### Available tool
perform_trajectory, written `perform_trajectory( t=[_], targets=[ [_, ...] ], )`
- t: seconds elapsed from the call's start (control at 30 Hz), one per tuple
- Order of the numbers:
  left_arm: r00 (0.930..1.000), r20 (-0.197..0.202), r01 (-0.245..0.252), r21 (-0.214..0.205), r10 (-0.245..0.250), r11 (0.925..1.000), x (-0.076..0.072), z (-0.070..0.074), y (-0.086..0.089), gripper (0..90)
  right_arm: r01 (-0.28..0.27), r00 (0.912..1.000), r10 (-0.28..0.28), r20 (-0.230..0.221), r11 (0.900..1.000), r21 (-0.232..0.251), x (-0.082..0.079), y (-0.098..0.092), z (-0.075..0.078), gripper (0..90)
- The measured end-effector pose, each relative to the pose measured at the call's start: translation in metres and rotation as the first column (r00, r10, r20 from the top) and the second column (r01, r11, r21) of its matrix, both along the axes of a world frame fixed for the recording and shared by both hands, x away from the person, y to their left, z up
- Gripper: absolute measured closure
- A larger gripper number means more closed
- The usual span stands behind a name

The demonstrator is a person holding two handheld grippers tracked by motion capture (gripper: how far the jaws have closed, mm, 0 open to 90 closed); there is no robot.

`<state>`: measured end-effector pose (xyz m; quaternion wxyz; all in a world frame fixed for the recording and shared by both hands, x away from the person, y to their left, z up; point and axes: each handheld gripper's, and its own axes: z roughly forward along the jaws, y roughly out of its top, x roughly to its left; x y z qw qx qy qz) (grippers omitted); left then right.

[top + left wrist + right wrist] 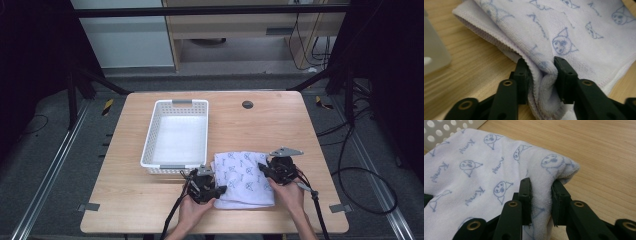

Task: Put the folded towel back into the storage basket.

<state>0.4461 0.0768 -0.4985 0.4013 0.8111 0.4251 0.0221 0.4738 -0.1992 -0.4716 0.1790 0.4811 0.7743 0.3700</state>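
Both hand-held grippers clamped on folded towel [243, 177] lying on tabletop [280, 125] beside basket [176, 134]: left hand-held gripper [541, 72] pinching one edge, right hand-held gripper [541, 192] the opposite. Advised: lift evenly, keep fold taut, carry level toward basket.

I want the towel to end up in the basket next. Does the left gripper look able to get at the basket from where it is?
Probably yes. The left gripper, shut on the folded towel, sits just in front of the white basket, with bare table between them. The right gripper also pinches the towel, so both would likely move together.
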Motion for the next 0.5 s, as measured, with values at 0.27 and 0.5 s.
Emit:
perform_trajectory(
  t=[0.27, 0.5],
  targets=[
    [0.9944, 0.105, 0.005, 0.069, -0.012, 0.9976, -0.012, 0.007, -0.008, 73.8, -0.004, 1.0, 0.004, -0.006, 0.9998, 0.02, 0.0, -0.002, 0.001, 73.7],
    [0.9886, 0.145, 0.03, 0.072, -0.04, 0.997, -0.019, 0.02, -0.008, 74.2, -0.02, 0.9996, 0.02, 0.02, 0.999, 0.039, -0.006, -0.004, 0.011, 73.7]
  ],
)
